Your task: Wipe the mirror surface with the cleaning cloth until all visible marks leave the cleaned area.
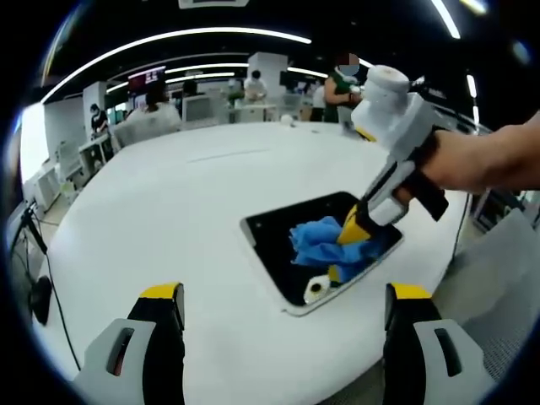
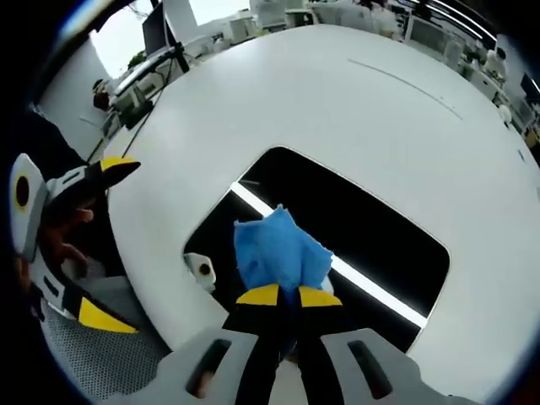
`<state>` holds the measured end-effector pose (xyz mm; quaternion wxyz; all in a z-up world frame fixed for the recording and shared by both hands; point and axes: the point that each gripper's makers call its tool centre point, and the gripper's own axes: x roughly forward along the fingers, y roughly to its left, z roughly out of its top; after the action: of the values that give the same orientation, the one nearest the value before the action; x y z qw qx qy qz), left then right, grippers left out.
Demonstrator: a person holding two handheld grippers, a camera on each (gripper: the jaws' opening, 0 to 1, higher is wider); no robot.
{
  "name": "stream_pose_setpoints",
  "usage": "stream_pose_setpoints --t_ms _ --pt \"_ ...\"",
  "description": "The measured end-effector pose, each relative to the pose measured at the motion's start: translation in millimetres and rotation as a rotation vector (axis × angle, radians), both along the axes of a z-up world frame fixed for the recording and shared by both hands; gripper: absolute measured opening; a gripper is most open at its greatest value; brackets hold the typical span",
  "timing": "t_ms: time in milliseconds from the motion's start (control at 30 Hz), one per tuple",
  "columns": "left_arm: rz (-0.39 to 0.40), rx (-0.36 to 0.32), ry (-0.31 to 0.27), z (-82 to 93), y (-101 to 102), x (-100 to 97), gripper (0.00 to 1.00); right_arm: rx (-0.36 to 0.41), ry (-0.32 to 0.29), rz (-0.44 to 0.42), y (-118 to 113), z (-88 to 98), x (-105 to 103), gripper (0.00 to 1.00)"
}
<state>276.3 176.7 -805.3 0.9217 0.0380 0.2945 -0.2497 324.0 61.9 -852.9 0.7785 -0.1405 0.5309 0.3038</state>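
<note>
On mirror (image 2: 371, 228): right gripper (image 2: 288, 297) pinching cloth (image 2: 277, 251).

wall sign (image 1: 148, 78) perhaps lettered, too blurred

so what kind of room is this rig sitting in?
Likely an open-plan office or lab. Long ceiling light strips, desks with monitors and seated people behind, and a large white table where the mirror lies, wiped with a blue cloth by the right gripper.

Mirror (image 2: 354, 219) flat on table (image 2: 337, 101); cloth (image 2: 278, 253) on mirror.
</note>
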Motion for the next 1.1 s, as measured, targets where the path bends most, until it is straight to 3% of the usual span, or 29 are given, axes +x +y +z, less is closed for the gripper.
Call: stream_pose_setpoints --t_ms 500,1100 --pt "0.0 -0.007 0.004 -1.0 -1 0.0 0.99 0.002 0.001 -0.037 0 -6.8 40 0.0" --pt "0.012 -0.004 0.003 -1.0 2 0.7 0.99 0.001 -0.01 -0.039 2 -6.0 64 0.0"
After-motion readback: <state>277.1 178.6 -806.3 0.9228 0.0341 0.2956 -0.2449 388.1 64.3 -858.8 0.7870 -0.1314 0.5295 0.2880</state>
